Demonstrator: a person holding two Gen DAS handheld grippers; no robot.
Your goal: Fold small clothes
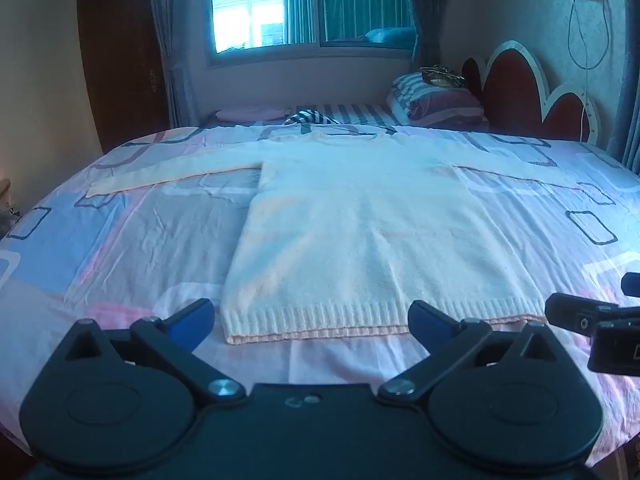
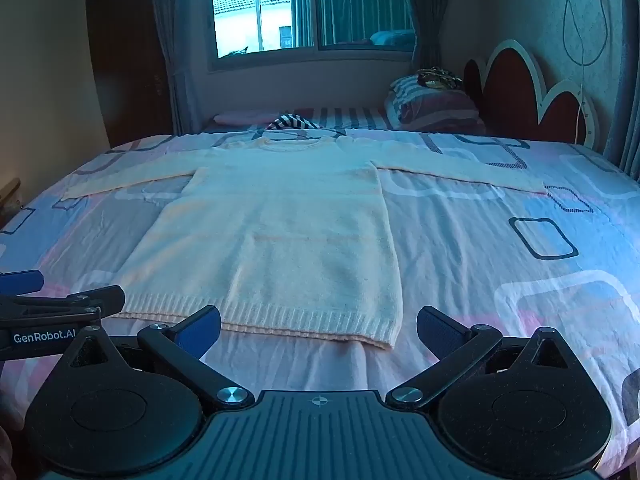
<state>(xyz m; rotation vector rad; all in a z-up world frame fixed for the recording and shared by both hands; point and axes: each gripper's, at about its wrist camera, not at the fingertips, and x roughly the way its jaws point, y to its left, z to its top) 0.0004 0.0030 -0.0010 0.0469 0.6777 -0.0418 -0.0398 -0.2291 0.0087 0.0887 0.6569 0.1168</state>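
A cream knit sweater [image 1: 360,224] lies flat on the bed, front up, both sleeves spread out sideways, ribbed hem nearest me. It also shows in the right wrist view [image 2: 280,236]. My left gripper [image 1: 312,320] is open and empty, hovering just before the hem. My right gripper [image 2: 318,326] is open and empty, before the hem's right corner. The right gripper shows at the right edge of the left wrist view [image 1: 600,320]; the left gripper shows at the left edge of the right wrist view [image 2: 60,304].
The bed sheet [image 1: 140,248] is pink, blue and white with square outlines. Striped pillows [image 1: 436,100] and a red scalloped headboard [image 1: 532,100] are at the far right. A striped garment [image 1: 308,118] lies beyond the sweater's collar. A window [image 1: 304,4] and wooden wardrobe [image 1: 120,52] stand behind.
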